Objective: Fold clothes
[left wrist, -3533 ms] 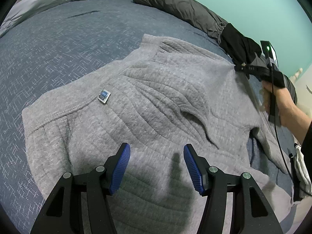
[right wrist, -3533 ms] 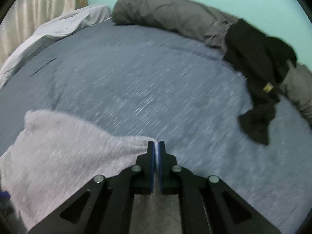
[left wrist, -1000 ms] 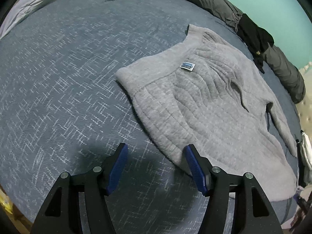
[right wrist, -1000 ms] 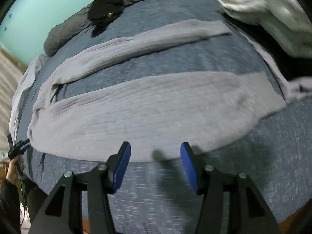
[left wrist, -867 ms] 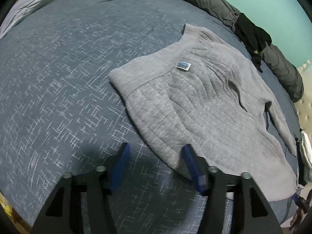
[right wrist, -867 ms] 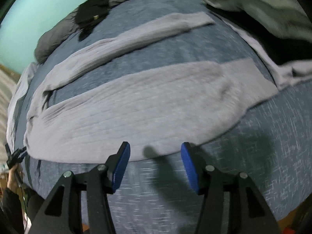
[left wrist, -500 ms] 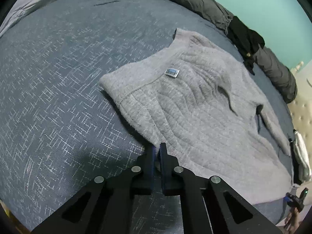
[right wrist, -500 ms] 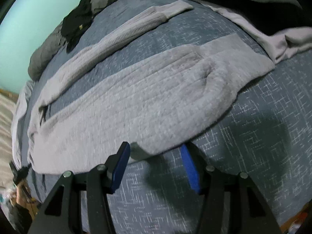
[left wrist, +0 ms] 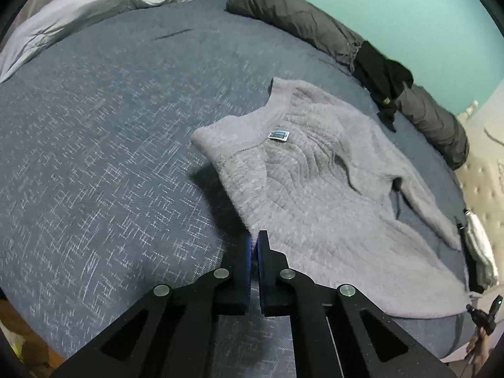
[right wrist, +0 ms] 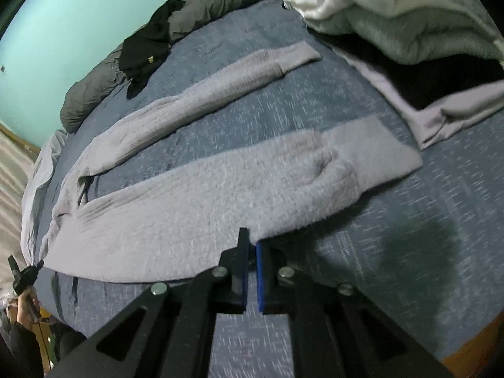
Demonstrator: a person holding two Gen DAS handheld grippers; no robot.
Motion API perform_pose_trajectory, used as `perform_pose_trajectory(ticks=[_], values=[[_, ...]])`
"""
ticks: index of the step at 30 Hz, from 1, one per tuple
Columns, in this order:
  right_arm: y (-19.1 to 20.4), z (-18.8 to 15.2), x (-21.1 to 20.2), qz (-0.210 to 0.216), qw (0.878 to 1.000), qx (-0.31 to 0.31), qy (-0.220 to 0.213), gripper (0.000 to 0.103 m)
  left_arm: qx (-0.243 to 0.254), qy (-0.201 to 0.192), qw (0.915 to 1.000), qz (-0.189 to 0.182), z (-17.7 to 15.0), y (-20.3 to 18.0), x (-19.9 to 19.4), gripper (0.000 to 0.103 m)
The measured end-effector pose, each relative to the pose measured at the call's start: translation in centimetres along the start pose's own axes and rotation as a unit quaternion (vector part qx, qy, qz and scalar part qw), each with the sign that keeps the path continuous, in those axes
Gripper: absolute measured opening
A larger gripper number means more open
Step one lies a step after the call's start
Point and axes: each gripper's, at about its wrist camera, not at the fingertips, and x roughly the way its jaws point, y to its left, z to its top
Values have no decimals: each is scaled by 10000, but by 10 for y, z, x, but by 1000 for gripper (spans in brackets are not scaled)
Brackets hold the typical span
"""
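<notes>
Left gripper (left wrist: pixel 254 241): blue pads pressed together on the near side edge of the grey sweater (left wrist: pixel 315 186), the fabric there lifted slightly off the blue bedspread (left wrist: pixel 94 157), a shadow beneath it.

Right gripper (right wrist: pixel 250 241): jaws had just been closing; pads stood together, pinching the near edge of the same sweater close to its hem end.

Grey sweater: spread flat on the bedspread, chest uppermost, a small blue label (left wrist: pixel 278 134) at the neck; one sleeve (right wrist: pixel 201 97) stretched straight along the far side of the body, apart from it.

Beyond the sweater: a black garment (left wrist: pixel 382 75) lying over a long dark grey roll of bedding (left wrist: pixel 299 22) against the teal wall (left wrist: pixel 409 6).

At the hem end: a heap of white and grey clothing (right wrist: pixel 393 12).

Far corner: pale grey bedding (left wrist: pixel 78 9).
</notes>
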Motion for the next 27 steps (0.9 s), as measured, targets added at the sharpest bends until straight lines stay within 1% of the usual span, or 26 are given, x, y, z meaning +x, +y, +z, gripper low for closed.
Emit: perform_pose_trajectory(ticks=[3,6,11,13,15,17,18,20,22,24,26,27], values=[[1,-3,-9,-25,9999,-129,-40,3,-70,-109,9999,-100,-5,1,-11,3],[-6,-11,0,-56,10000,-55,47,3,-138,-46,9998,-98,-15,6,-9,3],[-14,-27,18,-151,9997,-13,198,3,-345,198,9991,-152,-35,21,10,3],[-17,-29,20,-146,9996,-5,224,4,-446,391,9980,-224,-40,24,20,4],[-19,-29,18,-202,9996,4,218,8,-514,428,9977,-123,-39,27,24,6],[-17,-26,12,-410,9990,-84,169,18,-542,388,9978,68,-37,28,21,5],[-15,-23,6,-482,9986,-163,107,19,-534,366,9978,154,-35,28,17,5],[-11,-18,-7,-573,9977,-353,-55,19,-359,265,9987,235,-29,21,8,5],[-3,-11,-21,-630,9961,-567,-239,20,-76,202,9994,272,-20,6,1,6],[6,0,-26,-603,9951,-722,-287,22,136,204,9995,216,-12,-9,-1,8],[16,14,-29,-600,9942,-794,-403,23,368,189,9990,153,-4,-31,1,14],[21,22,-28,-526,9946,-778,-444,26,474,186,9986,107,0,-43,3,21]])
